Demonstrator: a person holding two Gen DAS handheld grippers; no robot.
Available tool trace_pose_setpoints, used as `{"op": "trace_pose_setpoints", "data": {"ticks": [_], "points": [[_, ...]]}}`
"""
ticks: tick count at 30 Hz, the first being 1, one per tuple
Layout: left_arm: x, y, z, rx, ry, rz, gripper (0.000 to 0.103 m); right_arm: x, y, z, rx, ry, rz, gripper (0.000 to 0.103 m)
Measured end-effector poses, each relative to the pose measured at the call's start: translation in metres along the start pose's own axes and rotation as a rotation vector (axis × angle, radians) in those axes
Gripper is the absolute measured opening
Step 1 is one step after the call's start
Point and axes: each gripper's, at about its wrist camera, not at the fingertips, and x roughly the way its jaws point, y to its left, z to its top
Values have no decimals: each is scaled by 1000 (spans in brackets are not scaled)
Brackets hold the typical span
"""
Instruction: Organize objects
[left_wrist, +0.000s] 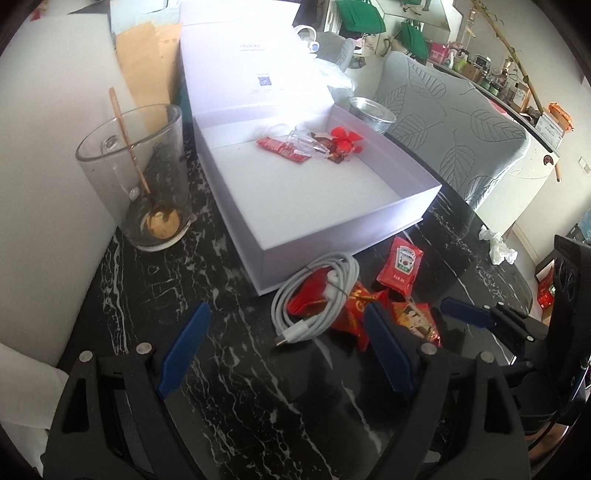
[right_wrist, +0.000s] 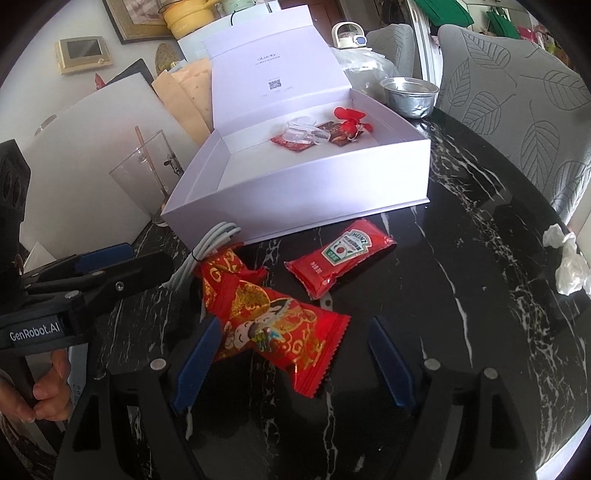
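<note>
A black marble table carries a white box, lid up, with a few red sweets and a clear wrapper already lying at its far end. Most of the sorting looks undone: three loose things lie just in front of the box's near wall. Largest is the coiled cable, partly over the red snack packet, which lies beside the ketchup sachet. A used glass stands left of the box.

The right gripper hovers low over the snack packet, jaws wide, the packet's near end between them, not yet pinched. The left gripper waits wide and empty just short of the cable.

The step in hand seems to be taking the packet. Next calls for closing on its crimped end, lifting it free of the cable without dragging the coil, then carrying it over the wall into the box.
</note>
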Motion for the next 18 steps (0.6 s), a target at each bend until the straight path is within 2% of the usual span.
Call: {"op": "trace_pose_setpoints", "data": {"ticks": [6, 12, 16, 18], "points": [[12, -12, 8, 51, 9, 3, 85, 2, 5, 0, -19, -3, 13, 82], [22, -5, 15, -17, 30, -44, 84, 0, 4, -1, -15, -17, 29, 82], [25, -4, 17, -16, 29, -20, 70, -3, 7, 0, -46, -36, 32, 82], [27, -5, 17, -11, 32, -35, 65, -3, 9, 0, -65, -40, 29, 82]]}}
